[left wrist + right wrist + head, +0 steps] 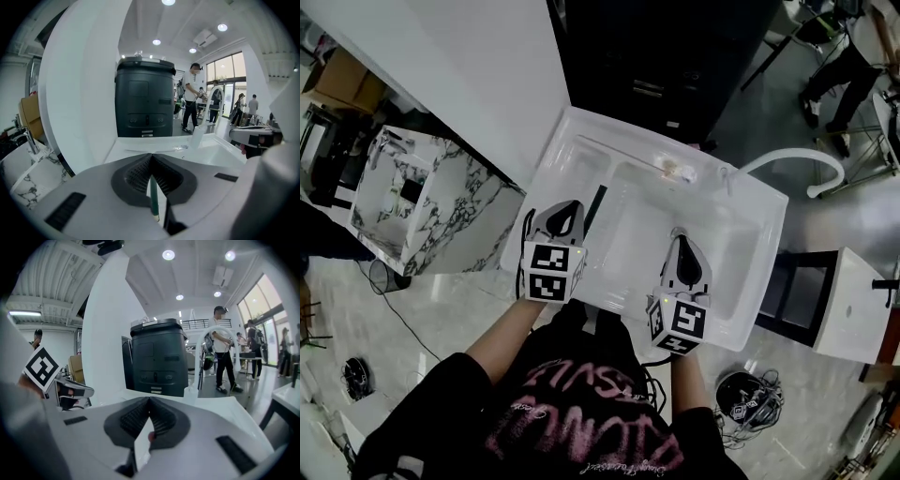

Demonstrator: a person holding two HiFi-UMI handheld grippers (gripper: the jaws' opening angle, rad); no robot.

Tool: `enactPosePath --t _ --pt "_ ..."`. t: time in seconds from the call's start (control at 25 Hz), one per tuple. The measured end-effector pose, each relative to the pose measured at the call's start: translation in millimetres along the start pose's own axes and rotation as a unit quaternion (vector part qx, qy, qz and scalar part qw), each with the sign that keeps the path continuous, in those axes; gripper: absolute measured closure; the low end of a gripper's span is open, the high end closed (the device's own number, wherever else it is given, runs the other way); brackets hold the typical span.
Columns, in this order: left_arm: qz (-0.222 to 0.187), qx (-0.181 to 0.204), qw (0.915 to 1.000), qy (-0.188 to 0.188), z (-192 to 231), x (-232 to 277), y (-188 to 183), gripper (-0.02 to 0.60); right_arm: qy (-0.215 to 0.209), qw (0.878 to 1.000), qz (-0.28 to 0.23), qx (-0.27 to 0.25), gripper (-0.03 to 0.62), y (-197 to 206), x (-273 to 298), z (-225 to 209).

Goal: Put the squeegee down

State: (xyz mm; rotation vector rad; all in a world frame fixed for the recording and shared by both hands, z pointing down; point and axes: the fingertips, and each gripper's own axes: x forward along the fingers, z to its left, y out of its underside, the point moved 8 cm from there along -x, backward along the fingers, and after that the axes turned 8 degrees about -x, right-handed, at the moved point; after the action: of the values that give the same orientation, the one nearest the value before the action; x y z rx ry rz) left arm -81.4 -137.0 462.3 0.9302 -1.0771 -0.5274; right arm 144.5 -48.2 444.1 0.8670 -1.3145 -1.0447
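A white sink (pixel 727 234) is seen at the centre of the frame, set on a glossy grey floor (pixel 825 220). One dark bin (pixel 675 56) is placed beyond it at the top, and one curved white tap (pixel 797 157) at the upper right. A marble-patterned unit (pixel 459 206) is seen at the left.

Two tongs are counted. One squeegee (pixel 596 208) is held over the left part of the sink, gripped by the closed left tongs (pixel 564 212). The right tongs (pixel 680 240), lower right of centre, are pressed together at the tips with nothing gripped.
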Motion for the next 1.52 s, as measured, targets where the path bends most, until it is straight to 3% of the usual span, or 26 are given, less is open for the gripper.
enactPosePath --t 0.56,1.52 --pt "-0.057 0.0 0.998 0.027 -8.2 -27.8 -41.4 0.572 0.01 0.999 -0.05 -0.018 0.574 -47.1 -16.2 3.3" --pt "-0.141 0.0 0.9892 0.04 -7.6 -53.5 -84.6 0.572 0.016 0.991 -0.122 -0.056 0.574 -100.4 -18.6 1.4"
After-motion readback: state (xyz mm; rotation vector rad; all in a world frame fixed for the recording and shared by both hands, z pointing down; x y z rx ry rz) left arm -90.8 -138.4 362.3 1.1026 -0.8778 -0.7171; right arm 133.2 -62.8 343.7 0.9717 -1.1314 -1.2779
